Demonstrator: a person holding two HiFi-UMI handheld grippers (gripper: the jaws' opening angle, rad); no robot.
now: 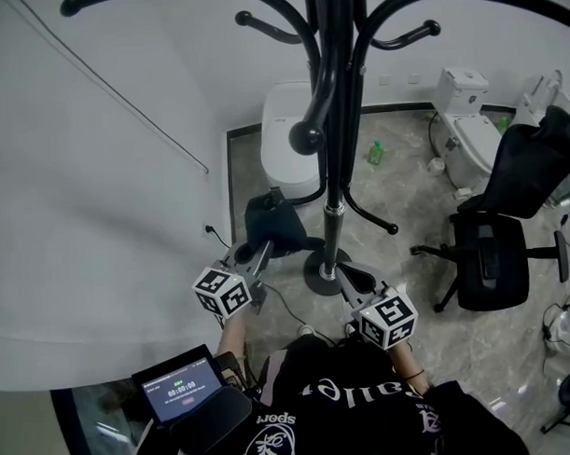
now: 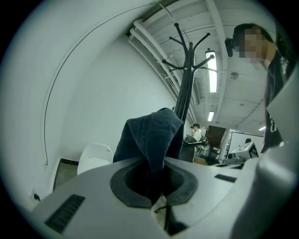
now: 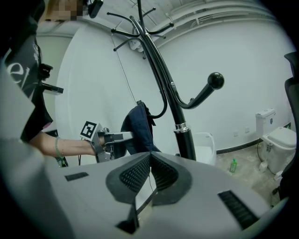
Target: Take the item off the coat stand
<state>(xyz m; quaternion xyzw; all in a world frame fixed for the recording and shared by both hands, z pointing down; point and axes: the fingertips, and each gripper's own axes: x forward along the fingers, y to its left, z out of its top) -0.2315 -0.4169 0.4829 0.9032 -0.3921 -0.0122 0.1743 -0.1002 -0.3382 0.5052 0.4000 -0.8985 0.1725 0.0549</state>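
The black coat stand (image 1: 333, 127) rises in front of me, its pole (image 3: 161, 74) leaning across the right gripper view. A dark blue cloth item (image 1: 271, 222) hangs low on its left side, by a curved lower arm. My left gripper (image 1: 263, 252) is shut on this cloth (image 2: 152, 133), which bunches between the pads (image 2: 124, 184). In the right gripper view the left gripper (image 3: 126, 136) holds the cloth (image 3: 138, 126) from the left. My right gripper (image 1: 348, 281) sits near the stand's base; its jaws (image 3: 150, 158) are shut with nothing between them.
A curved white wall (image 1: 87, 182) fills the left. White toilets (image 1: 286, 129) (image 1: 468, 131) stand behind the coat stand, with a green bottle (image 1: 376, 153) on the floor between them. A black office chair (image 1: 496, 252) is at the right. A tablet (image 1: 183, 389) sits at my chest.
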